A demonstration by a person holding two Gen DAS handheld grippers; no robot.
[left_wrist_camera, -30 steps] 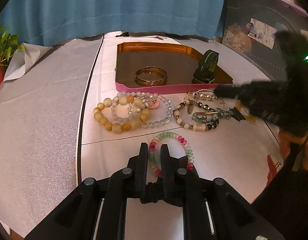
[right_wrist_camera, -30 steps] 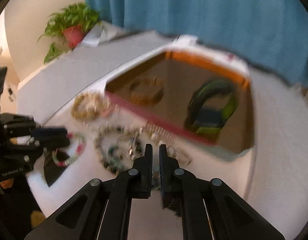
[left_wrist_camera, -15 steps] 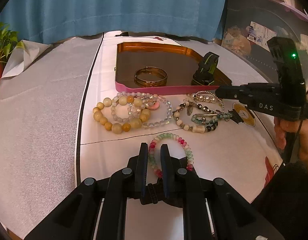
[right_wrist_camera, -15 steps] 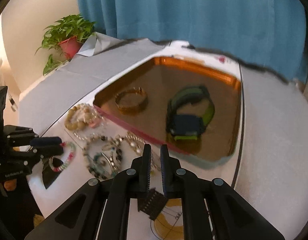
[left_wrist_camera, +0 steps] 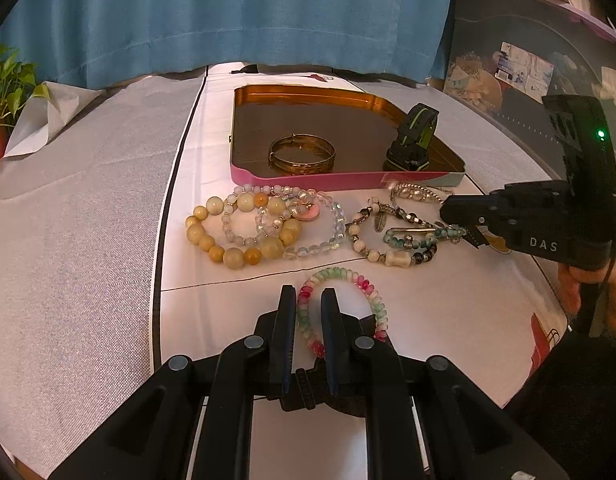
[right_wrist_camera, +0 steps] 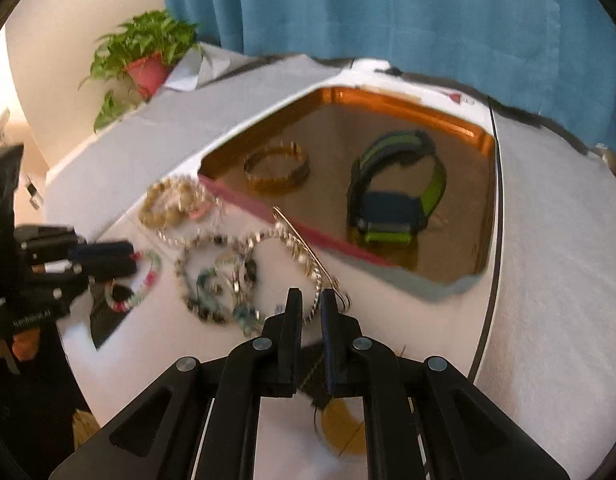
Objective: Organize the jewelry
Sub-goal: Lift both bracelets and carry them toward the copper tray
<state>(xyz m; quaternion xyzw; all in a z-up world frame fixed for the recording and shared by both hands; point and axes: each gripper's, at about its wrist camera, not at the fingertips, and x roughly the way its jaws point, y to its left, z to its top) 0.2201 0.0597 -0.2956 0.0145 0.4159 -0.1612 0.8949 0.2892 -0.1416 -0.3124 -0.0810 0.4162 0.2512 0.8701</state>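
A pink, white and green glass-bead bracelet (left_wrist_camera: 344,304) lies flat on the white cloth-covered table (left_wrist_camera: 448,320). The left gripper (left_wrist_camera: 308,300) is clenched on the bracelet's left arc, with the beads between its narrow black fingers. Beyond it lie a bracelet of large round cream and amber beads (left_wrist_camera: 235,236), overlapped by a clear faceted crystal-bead strand (left_wrist_camera: 320,232), and beside these a tangle of white, teal and dark bead bracelets with metal charms (left_wrist_camera: 396,236).

The right gripper (right_wrist_camera: 309,300), its jaws nearly together, grips a thin silver-link chain (right_wrist_camera: 308,260); the chain runs between the fingers.

A shallow rectangular metal tray (left_wrist_camera: 348,180) with a pink outer wall and glossy copper-toned interior holds an engraved gold bangle (left_wrist_camera: 301,154) and a black-and-green strap watch (left_wrist_camera: 412,140). A blue curtain (left_wrist_camera: 227,12) hangs behind.
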